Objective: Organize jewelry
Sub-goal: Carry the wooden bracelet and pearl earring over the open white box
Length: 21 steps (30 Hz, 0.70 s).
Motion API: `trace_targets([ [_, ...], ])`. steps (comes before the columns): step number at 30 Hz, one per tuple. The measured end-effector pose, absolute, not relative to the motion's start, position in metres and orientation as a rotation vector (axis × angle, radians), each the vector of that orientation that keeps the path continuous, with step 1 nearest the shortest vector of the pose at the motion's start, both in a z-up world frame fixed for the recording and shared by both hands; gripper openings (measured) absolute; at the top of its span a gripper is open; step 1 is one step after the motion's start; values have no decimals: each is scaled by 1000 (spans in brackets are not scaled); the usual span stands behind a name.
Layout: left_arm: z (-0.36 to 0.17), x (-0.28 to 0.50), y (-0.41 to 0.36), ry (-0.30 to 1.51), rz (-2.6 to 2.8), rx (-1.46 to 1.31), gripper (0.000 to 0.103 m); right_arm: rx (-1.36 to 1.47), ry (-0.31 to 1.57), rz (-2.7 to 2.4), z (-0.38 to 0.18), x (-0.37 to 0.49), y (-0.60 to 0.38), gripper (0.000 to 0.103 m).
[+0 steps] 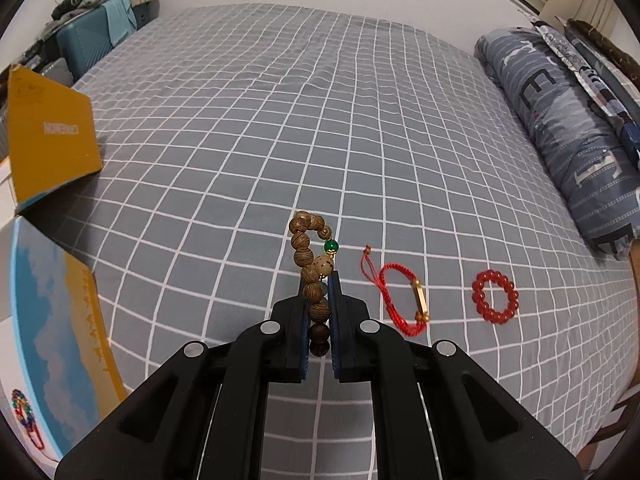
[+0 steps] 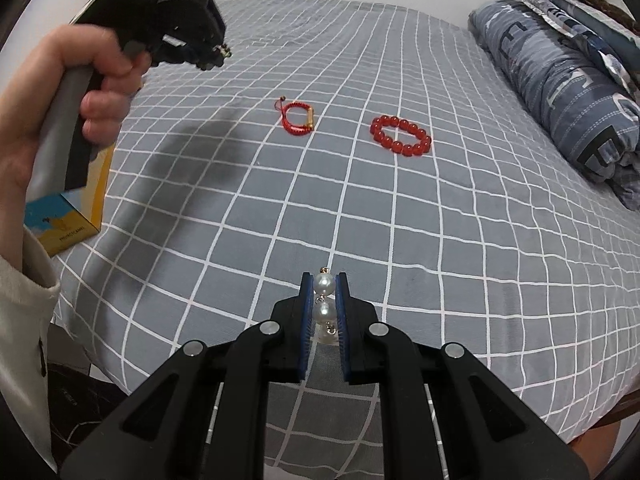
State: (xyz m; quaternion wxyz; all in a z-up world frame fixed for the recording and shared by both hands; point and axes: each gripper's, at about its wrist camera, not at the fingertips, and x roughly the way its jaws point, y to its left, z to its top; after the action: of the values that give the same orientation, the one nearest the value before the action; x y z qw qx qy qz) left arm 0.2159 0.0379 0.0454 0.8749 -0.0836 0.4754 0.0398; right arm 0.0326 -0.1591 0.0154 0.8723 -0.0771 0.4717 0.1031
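Observation:
My left gripper [image 1: 319,280] is shut on a brown wooden bead bracelet [image 1: 306,246] with a green bead, which curls up above the fingertips, lifted off the bed. In the right wrist view a hand [image 2: 48,112] carries that gripper at the upper left. My right gripper [image 2: 324,278] is shut on a string of white pearls [image 2: 324,284], held above the bed. On the grey checked bedsheet [image 1: 240,140] lie a red cord bracelet with a gold tube [image 1: 400,300] [image 2: 298,118] and a red bead bracelet [image 1: 495,297] [image 2: 401,136].
An open yellow and blue box [image 1: 52,144] [image 2: 64,220] sits at the bed's left edge, with a colourful bead bracelet [image 1: 24,412] inside its lower part. A folded blue quilt [image 1: 560,120] [image 2: 560,80] lies along the right side. A teal suitcase [image 1: 84,40] stands beyond the bed.

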Motion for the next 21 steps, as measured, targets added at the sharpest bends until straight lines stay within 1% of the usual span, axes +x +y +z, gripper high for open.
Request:
trace_targets([
  [21,70,146,49,941,81,-128,7,-103,905,211,55,33,-143,10],
])
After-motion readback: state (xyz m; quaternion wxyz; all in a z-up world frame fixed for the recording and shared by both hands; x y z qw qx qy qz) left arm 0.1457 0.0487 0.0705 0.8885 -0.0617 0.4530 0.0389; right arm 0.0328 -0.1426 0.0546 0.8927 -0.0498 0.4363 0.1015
